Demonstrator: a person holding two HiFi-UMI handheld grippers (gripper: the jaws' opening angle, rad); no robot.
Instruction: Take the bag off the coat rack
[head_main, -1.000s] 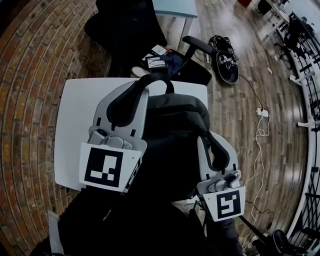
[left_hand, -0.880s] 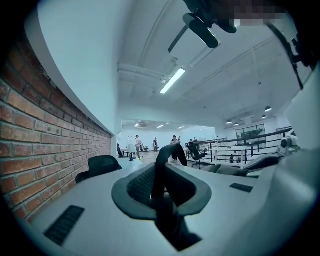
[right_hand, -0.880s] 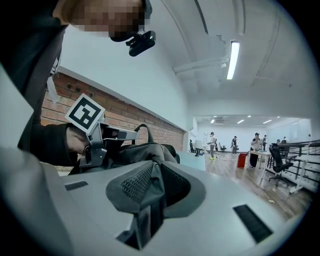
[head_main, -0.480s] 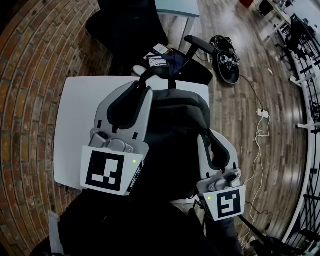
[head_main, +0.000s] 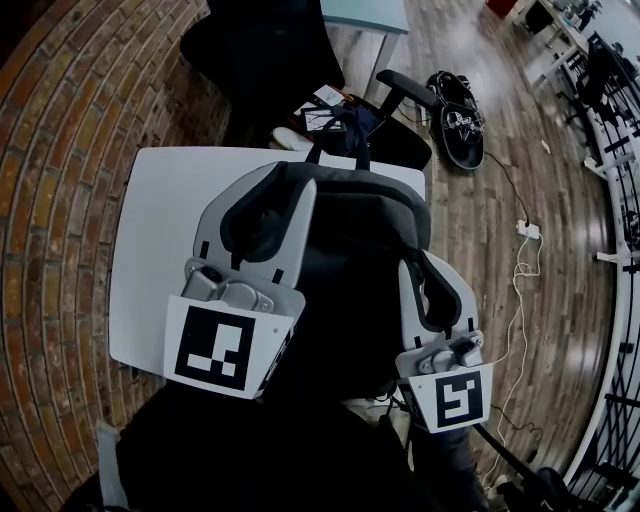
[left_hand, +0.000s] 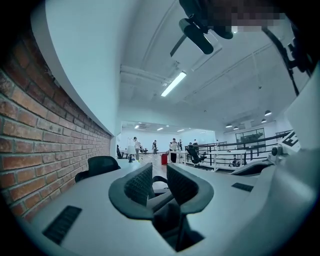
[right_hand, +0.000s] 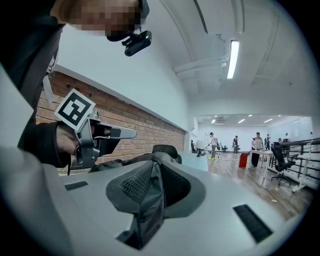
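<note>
The black bag (head_main: 350, 270) hangs between my two grippers, above the white table (head_main: 150, 250). My left gripper (head_main: 290, 172) is at the bag's upper left, and its jaws have just been opening. In the left gripper view the left gripper (left_hand: 160, 182) shows a bare gap between its pads. The bag's carry handle (head_main: 338, 150) stands free just beyond its tip. My right gripper (head_main: 415, 262) is shut on a fold of the bag's black fabric (right_hand: 149, 200), seen pinched between its pads (right_hand: 172, 185). No coat rack is in view.
A brick wall (head_main: 60, 150) runs along the left of the table. Beyond the table stand a black office chair (head_main: 260, 50) and a second chair's armrest (head_main: 405, 88). Dark gear (head_main: 455, 115) and a white cable with power strip (head_main: 525, 228) lie on the wood floor at right.
The left gripper's jaws have opened and let go of the bag's carry handle, which now stands free to the right of its tip. The right gripper keeps its hold.
</note>
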